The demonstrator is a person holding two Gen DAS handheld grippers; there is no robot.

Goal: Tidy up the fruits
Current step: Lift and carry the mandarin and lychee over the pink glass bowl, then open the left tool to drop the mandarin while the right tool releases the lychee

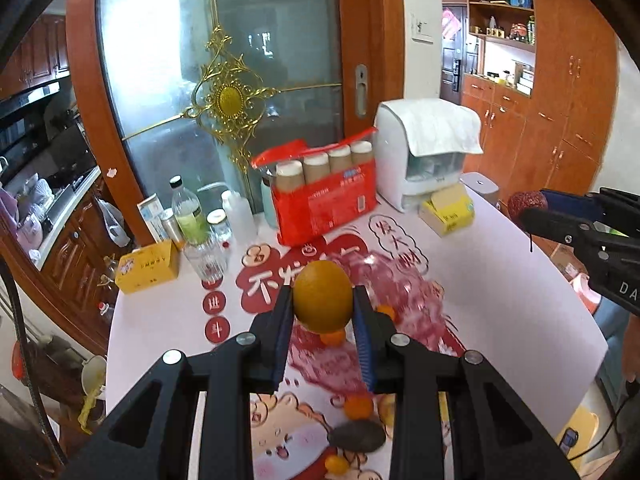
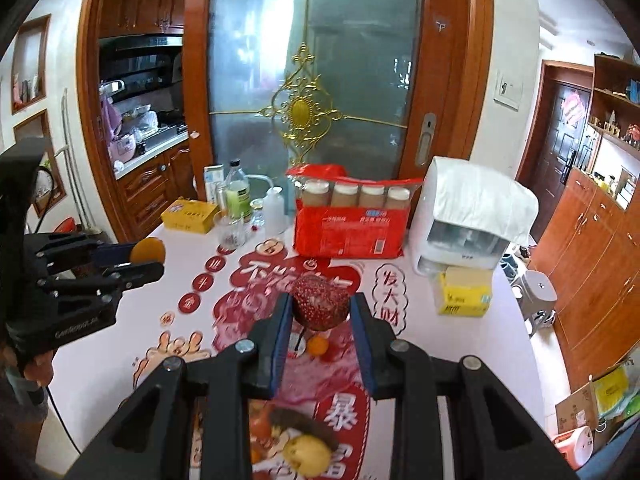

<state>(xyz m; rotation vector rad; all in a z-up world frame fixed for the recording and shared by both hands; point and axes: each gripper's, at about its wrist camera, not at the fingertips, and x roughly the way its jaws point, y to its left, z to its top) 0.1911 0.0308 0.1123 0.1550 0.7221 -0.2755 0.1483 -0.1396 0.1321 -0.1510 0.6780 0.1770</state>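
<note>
A yellow-brown fruit [image 1: 323, 295] is clamped by the left gripper [image 1: 322, 308] — a speckled red fruit [image 2: 320, 302] is gripped by the right gripper [image 2: 320, 312], above the table [image 1: 500, 280].

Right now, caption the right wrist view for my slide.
Right claw grips a speckled red fruit above the table; left claw holds a yellow-orange fruit.

A white table [image 1: 500, 280] stood before a frosted glass sliding door [image 1: 256, 40] with gold scrollwork and a reddish wood frame. Left of the door, a kitchen [image 2: 140, 120] with dark wood cabinets opened up, daylight glowing through the glass. To the right ran tall orange-brown cupboards [image 1: 568, 112] with an open shelf [image 1: 500, 12], and a dark door [image 2: 560, 136] beyond.
</note>
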